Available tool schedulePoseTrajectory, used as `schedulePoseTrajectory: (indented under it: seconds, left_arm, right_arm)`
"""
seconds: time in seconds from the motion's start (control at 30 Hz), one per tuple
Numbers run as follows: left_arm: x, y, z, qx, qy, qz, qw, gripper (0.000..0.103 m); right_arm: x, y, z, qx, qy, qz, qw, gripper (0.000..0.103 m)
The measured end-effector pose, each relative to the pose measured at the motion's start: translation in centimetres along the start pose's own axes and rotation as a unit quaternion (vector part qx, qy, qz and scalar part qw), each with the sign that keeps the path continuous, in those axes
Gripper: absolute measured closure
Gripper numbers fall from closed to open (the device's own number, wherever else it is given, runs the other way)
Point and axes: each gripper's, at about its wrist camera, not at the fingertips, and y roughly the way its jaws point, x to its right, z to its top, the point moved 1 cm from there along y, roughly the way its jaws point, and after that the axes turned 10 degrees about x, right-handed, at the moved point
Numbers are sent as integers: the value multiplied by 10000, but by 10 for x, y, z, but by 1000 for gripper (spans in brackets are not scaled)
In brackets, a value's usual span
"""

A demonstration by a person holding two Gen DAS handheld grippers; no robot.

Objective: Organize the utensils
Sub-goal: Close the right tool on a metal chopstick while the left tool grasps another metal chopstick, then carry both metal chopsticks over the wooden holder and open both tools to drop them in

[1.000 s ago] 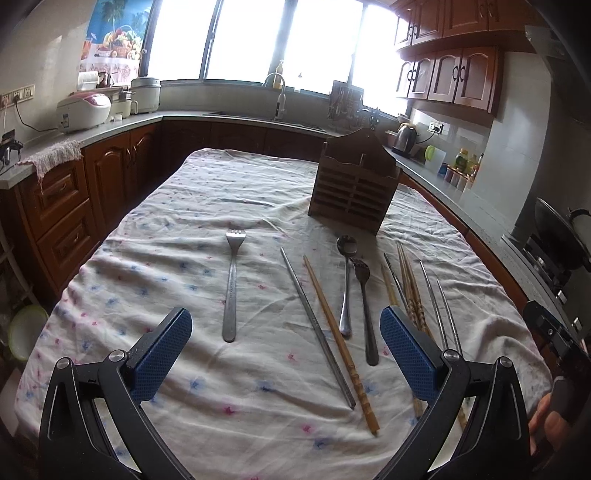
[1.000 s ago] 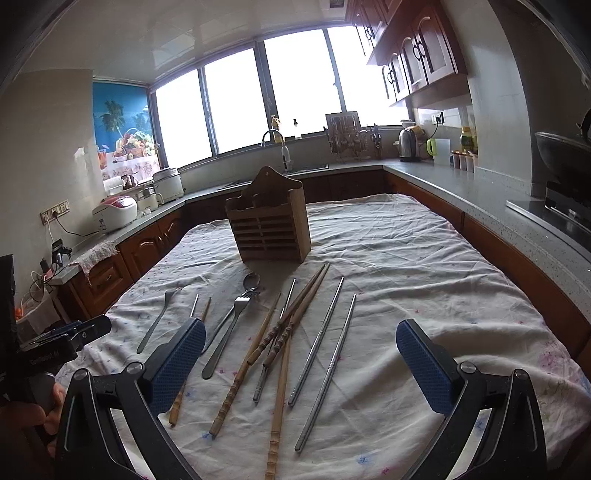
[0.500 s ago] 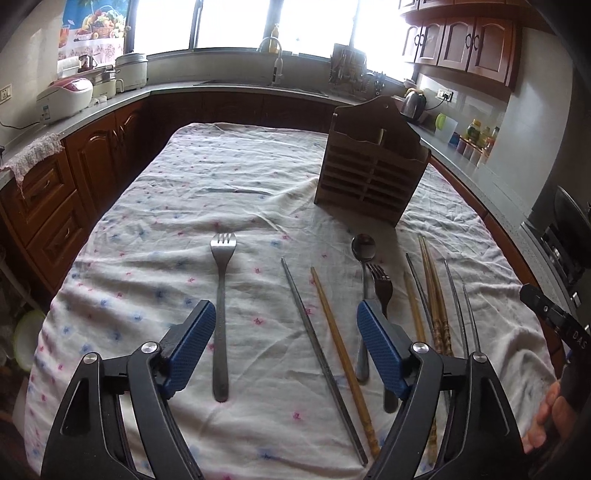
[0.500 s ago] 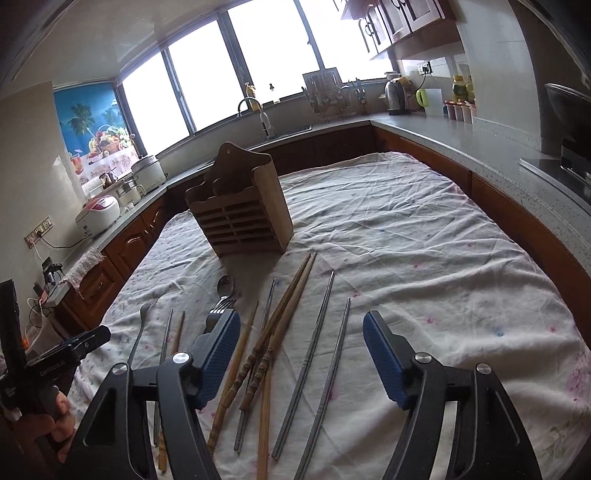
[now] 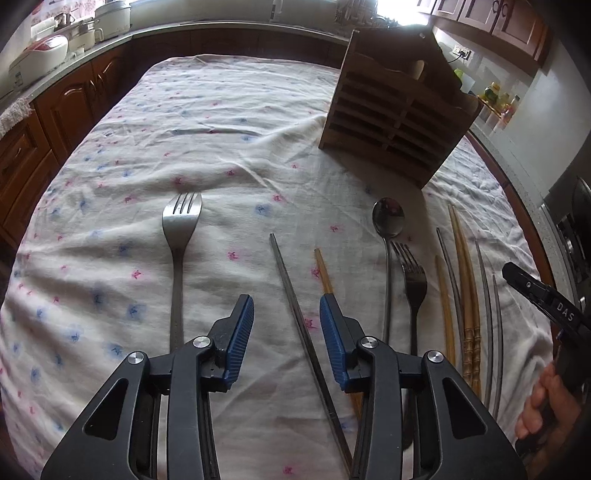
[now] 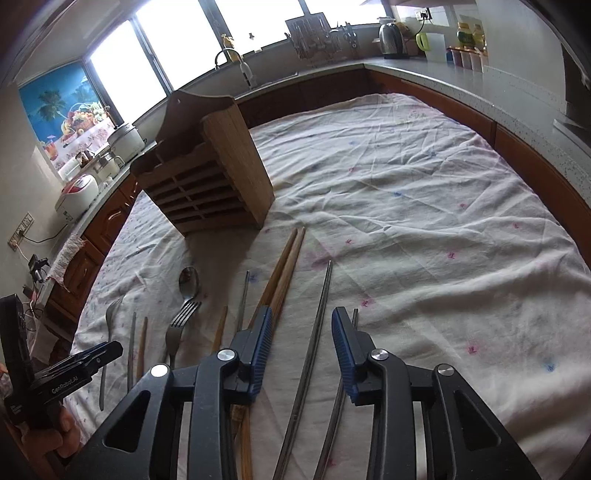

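The left gripper (image 5: 286,326) hangs low over the cloth-covered worktop (image 5: 258,110), its blue pads (image 5: 240,339) parted with nothing clamped between them; a metal chopstick (image 5: 295,299) runs lengthwise through the gap, lying flat on the cloth. Just right of it a wooden chopstick (image 5: 323,273) passes under the right-hand pad. To the left, well apart from the rest, a fork (image 5: 179,251) lies with its tines pointing away. To the right lie a spoon (image 5: 387,229) and a darker second fork (image 5: 412,280), side by side and close together, and beyond them a cluster of wooden and metal chopsticks (image 5: 463,288) near the worktop's right edge. A slatted wooden utensil holder (image 5: 391,114) stands upright further back, beyond the spoon's bowl. The right gripper (image 6: 301,334) is likewise unclenched and holds nothing; in its own view a long metal chopstick (image 6: 319,314) lies between its pads, with another thin metal one at the right pad's edge and a pair of wooden chopsticks (image 6: 286,266) disappearing beneath the left pad. From this side the holder (image 6: 210,177) stands ahead and to the left, the spoon (image 6: 189,280) and fork (image 6: 181,321) lying before it. Kitchen counters with a sink tap (image 6: 236,62), a kettle (image 6: 391,35) and rice cookers (image 6: 77,192) wrap around the worktop under bright windows.
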Motion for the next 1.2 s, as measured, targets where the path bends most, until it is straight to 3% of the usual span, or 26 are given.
schedulePoseTrajectory:
  seconds: [0.4,0.47,0.63,0.73,0.9,1.2]
  left_arm:
    - [4,24,14,-182,269,147,9994,69]
    - [7,25,14,-172,399,244,9988,73]
    - [14,28,14,-84,687,332,9971,94]
    - [14,29,16,-66,658,278,9974,96]
    - [9,22,17,-104,402,-55,9991,99]
    - [2,-28,26,261,193,-470,9984,99]
  right_arm:
    - [2,49,7,-458,-226,-372,9980,78]
    - [-1,51,7,-475,-345,-439,9973,81]
    - [-6,54,5,-401,-600,-582,9957,95]
    - [-6,55,6,-389,-637,-563,9956,96]
    - [-3,51,8,-465,-270,-220,9983,98]
    - [-25,7,22,-99,-267,264,9992,98]
